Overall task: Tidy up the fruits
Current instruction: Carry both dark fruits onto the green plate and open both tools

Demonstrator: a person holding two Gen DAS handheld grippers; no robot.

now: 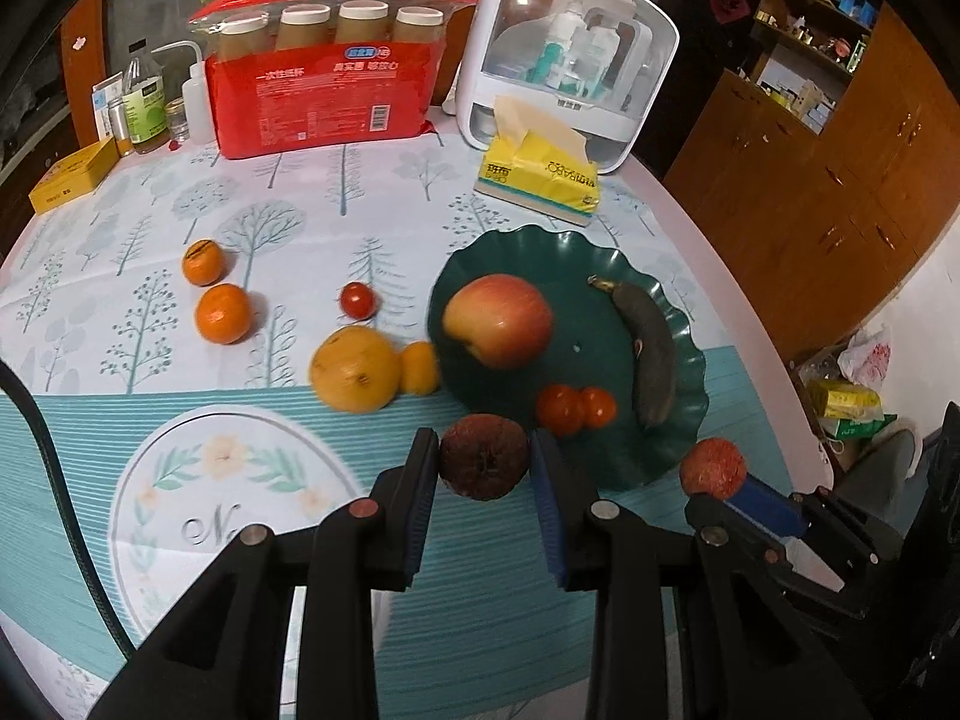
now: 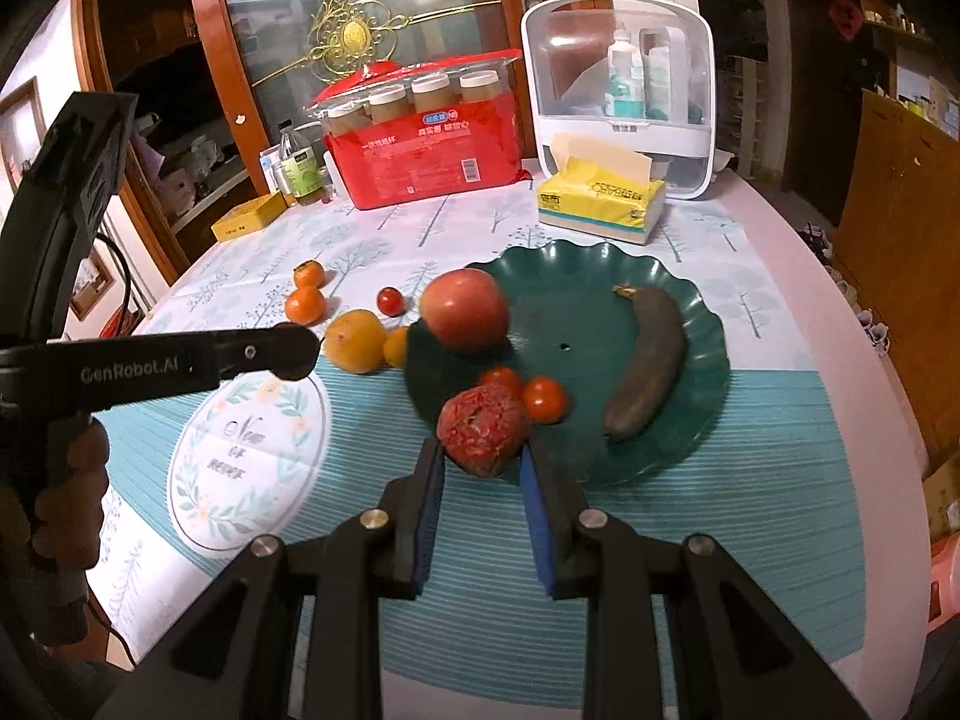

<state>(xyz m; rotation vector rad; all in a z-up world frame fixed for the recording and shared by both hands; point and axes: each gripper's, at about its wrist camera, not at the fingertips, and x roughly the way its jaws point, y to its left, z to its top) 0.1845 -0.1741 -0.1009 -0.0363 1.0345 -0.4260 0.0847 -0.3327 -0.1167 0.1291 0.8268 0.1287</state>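
Note:
My left gripper [image 1: 485, 459] is shut on a dark brown wrinkled fruit [image 1: 483, 456], held above the table near the green plate's [image 1: 540, 252] front edge. My right gripper [image 2: 483, 450] is shut on a red rough-skinned fruit [image 2: 483, 431] over the plate's [image 2: 576, 264] near rim; that fruit also shows in the left wrist view [image 1: 713, 467]. On the plate lie an apple [image 1: 498, 319], a dark banana [image 1: 651, 348] and two small tomatoes [image 1: 575, 408]. On the cloth sit a large orange [image 1: 355, 367], a small orange fruit [image 1: 420, 367], a cherry tomato [image 1: 357, 300] and two tangerines [image 1: 216, 294].
At the back of the table stand a red pack of jars [image 1: 324, 84], a white storage box [image 1: 570, 54], a yellow tissue pack [image 1: 540, 177], bottles [image 1: 147, 102] and a yellow box [image 1: 75, 173]. A wooden cabinet [image 1: 840, 150] stands to the right.

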